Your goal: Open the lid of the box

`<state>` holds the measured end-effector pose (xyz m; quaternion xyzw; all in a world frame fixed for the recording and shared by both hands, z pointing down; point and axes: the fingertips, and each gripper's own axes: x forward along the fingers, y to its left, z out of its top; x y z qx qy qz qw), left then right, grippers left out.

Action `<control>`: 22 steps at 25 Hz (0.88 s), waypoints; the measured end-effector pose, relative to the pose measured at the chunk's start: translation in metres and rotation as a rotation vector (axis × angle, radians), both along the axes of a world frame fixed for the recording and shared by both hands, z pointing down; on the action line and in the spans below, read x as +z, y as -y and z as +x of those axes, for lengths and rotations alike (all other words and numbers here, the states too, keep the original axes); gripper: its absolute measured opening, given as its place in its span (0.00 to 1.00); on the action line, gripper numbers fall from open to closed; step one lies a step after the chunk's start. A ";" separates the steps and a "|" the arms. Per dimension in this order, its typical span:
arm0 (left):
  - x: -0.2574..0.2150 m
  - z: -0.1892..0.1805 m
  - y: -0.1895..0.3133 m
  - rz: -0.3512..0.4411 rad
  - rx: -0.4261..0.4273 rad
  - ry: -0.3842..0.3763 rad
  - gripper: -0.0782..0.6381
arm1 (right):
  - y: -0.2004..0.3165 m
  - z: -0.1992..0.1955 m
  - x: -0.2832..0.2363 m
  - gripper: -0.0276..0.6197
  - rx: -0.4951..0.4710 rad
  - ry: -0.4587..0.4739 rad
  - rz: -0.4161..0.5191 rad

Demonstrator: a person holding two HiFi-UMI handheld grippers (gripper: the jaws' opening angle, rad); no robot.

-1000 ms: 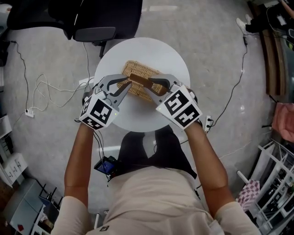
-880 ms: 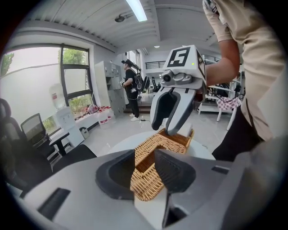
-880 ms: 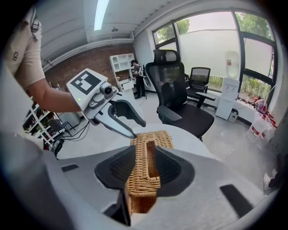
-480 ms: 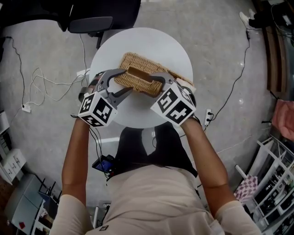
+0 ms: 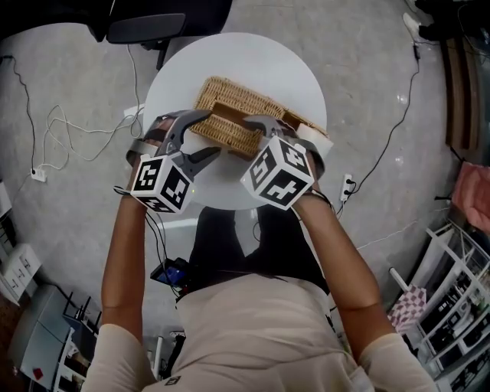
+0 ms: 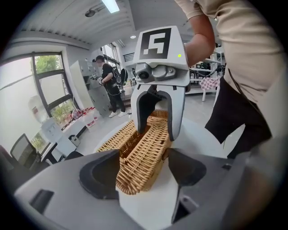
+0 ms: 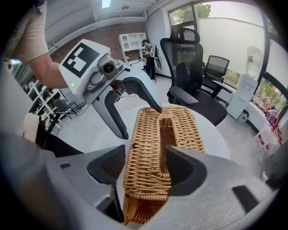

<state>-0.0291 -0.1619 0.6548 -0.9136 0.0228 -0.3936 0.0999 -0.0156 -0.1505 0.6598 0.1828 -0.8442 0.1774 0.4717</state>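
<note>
A woven wicker box (image 5: 230,115) with a slotted lid lies on the round white table (image 5: 260,61). My left gripper (image 5: 208,134) straddles the box's left end and my right gripper (image 5: 256,136) its right end. In the left gripper view the box end (image 6: 141,161) sits between the left gripper's (image 6: 144,173) opening jaws, with the pads off the weave. In the right gripper view the lid (image 7: 155,148) lies between the right gripper's (image 7: 146,170) opening jaws. Its near end is lifted slightly off the base (image 7: 139,211), showing a gap.
A black office chair (image 5: 153,23) stands just beyond the table. Cables (image 5: 69,145) trail over the floor on the left and a power strip (image 5: 346,184) lies on the right. Shelving crowds the right edge. A person (image 6: 108,76) stands far back in the room.
Both pairs of jaws have spread apart from a close pinch at the middle of the box. The hands have shifted a little toward the table's far side.
</note>
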 end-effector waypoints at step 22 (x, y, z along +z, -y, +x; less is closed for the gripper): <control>-0.008 0.000 0.004 0.070 0.002 -0.027 0.54 | -0.004 0.003 -0.011 0.41 0.029 -0.038 -0.061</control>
